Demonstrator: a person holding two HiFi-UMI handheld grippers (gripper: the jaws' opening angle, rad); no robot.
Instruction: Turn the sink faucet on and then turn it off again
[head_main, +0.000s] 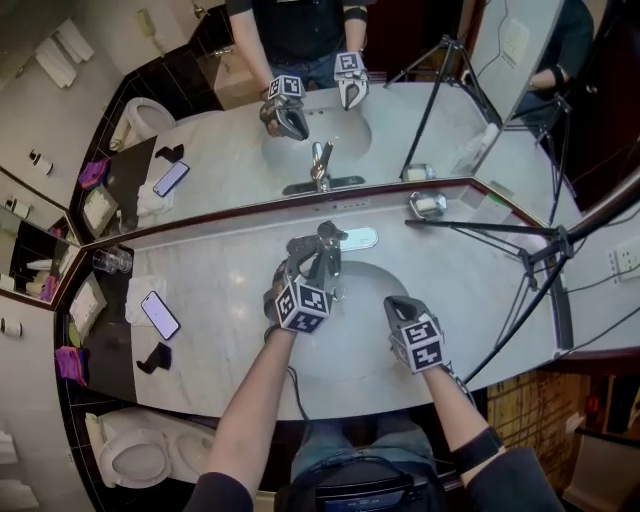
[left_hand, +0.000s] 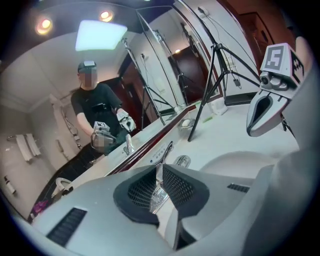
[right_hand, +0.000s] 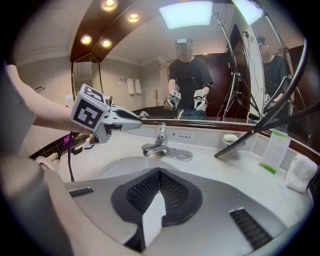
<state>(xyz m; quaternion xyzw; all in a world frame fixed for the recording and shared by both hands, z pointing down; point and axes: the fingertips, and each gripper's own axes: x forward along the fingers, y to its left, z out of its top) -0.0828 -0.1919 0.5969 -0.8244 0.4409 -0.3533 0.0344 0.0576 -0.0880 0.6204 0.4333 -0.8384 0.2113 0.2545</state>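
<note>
The chrome faucet (right_hand: 161, 142) stands behind the basin (head_main: 345, 365), on its base plate (head_main: 358, 238). My left gripper (head_main: 322, 240) reaches in from the left at the faucet's top. In the left gripper view its jaws (left_hand: 160, 169) are nearly closed, and the upright lever handle (left_hand: 168, 150) fills the narrow gap between the pads. In the right gripper view the left gripper (right_hand: 141, 122) points at the handle (right_hand: 161, 130). My right gripper (head_main: 395, 303) hovers over the basin's right side, shut and empty, with its pads (right_hand: 159, 171) meeting at the tips. It also shows in the left gripper view (left_hand: 250, 131).
A mirror (head_main: 250, 150) runs along the back of the counter. A tripod leg (head_main: 500, 228) crosses the counter at the right, near a soap dish (head_main: 428, 204). A phone (head_main: 160, 315) and glasses (head_main: 112, 260) lie at the left. A card (right_hand: 277, 147) and a folded towel (right_hand: 300, 172) are at the far right.
</note>
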